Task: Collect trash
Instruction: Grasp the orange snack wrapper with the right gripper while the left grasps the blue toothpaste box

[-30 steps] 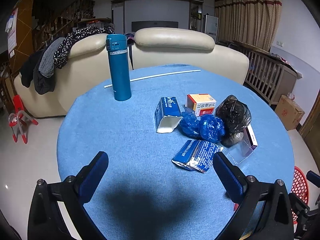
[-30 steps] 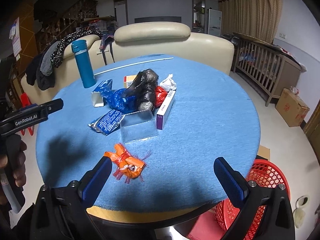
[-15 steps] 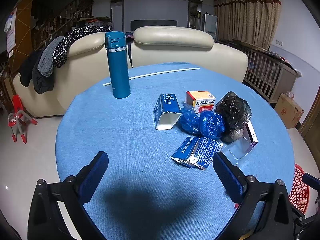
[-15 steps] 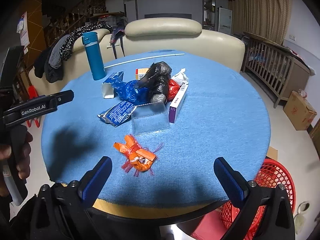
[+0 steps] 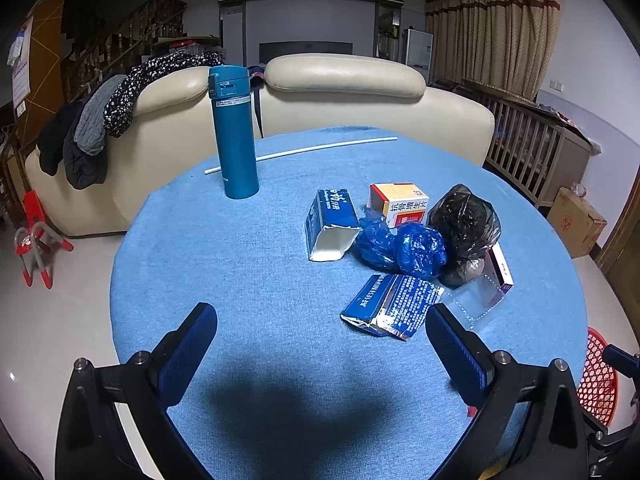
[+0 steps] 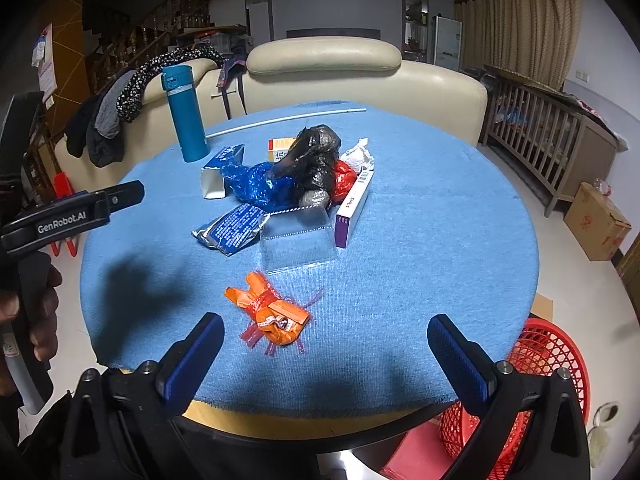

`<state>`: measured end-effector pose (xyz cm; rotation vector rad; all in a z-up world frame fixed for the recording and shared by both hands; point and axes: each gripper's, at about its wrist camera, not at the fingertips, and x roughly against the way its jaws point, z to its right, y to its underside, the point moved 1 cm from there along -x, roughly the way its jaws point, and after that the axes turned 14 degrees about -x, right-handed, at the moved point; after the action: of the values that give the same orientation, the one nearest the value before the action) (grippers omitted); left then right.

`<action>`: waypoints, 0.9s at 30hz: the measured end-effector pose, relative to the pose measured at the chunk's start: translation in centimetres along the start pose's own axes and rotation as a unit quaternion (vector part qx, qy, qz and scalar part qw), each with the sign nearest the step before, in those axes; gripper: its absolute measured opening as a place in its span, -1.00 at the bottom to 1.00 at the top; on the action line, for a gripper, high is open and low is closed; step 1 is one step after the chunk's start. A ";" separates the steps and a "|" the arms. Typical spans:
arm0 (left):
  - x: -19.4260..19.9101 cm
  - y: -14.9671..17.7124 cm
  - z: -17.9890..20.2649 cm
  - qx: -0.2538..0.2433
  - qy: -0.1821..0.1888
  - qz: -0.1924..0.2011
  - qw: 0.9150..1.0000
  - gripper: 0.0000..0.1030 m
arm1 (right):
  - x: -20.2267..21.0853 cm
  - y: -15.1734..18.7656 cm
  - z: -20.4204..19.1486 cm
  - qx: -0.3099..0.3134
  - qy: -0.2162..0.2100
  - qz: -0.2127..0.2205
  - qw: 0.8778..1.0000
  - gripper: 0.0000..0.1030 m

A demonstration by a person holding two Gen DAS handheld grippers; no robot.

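Note:
A heap of trash lies on the round table with the blue cloth (image 5: 248,280): a blue carton (image 5: 330,224), an orange box (image 5: 400,203), a crumpled blue bag (image 5: 404,246), a black bag (image 5: 464,220), a flat blue foil packet (image 5: 394,306), a clear plastic sheet (image 6: 298,244) and a purple box (image 6: 354,210). An orange wrapper (image 6: 266,312) lies apart, near the front edge, just ahead of my right gripper (image 6: 326,356), which is open and empty. My left gripper (image 5: 320,344) is open over bare cloth, with the foil packet by its right finger.
A tall teal flask (image 5: 234,132) stands upright at the table's far left, a white rod (image 5: 300,151) behind it. A red mesh basket (image 6: 536,368) sits on the floor right of the table. A cream sofa (image 5: 340,96) with clothes is behind.
Both views have drifted slightly; the right gripper has shifted left, so the trash and orange wrapper sit more central in its view. Both grippers stay open. Nothing on the table moved.

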<state>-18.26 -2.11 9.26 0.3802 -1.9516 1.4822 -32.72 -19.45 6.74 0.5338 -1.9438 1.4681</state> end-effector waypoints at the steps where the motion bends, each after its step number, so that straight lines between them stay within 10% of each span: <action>1: -0.1 0.1 0.0 0.001 0.001 -0.001 1.000 1.00 | -0.2 0.1 0.0 0.001 -0.001 -0.003 1.000 0.99; 15: -4.4 1.9 0.4 -0.013 0.026 -0.046 0.999 1.00 | -7.3 0.6 -1.7 0.034 -0.027 -0.078 0.996 0.75; 21: -6.4 1.5 1.2 -0.037 0.041 -0.063 0.996 1.00 | -10.6 0.0 -2.7 0.052 -0.039 -0.105 0.992 0.21; 23: -7.1 1.0 1.7 -0.049 0.047 -0.067 0.995 1.00 | -10.6 -0.2 -2.7 0.051 -0.046 -0.104 0.992 -0.38; 27: -8.8 -0.1 3.2 -0.071 0.067 -0.076 0.992 1.00 | -10.6 -0.8 -0.9 0.014 -0.060 -0.103 0.993 -0.39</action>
<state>-12.64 -6.50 3.12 0.3489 -1.8658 1.2323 -24.45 -19.41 0.09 0.8279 -1.8973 1.3609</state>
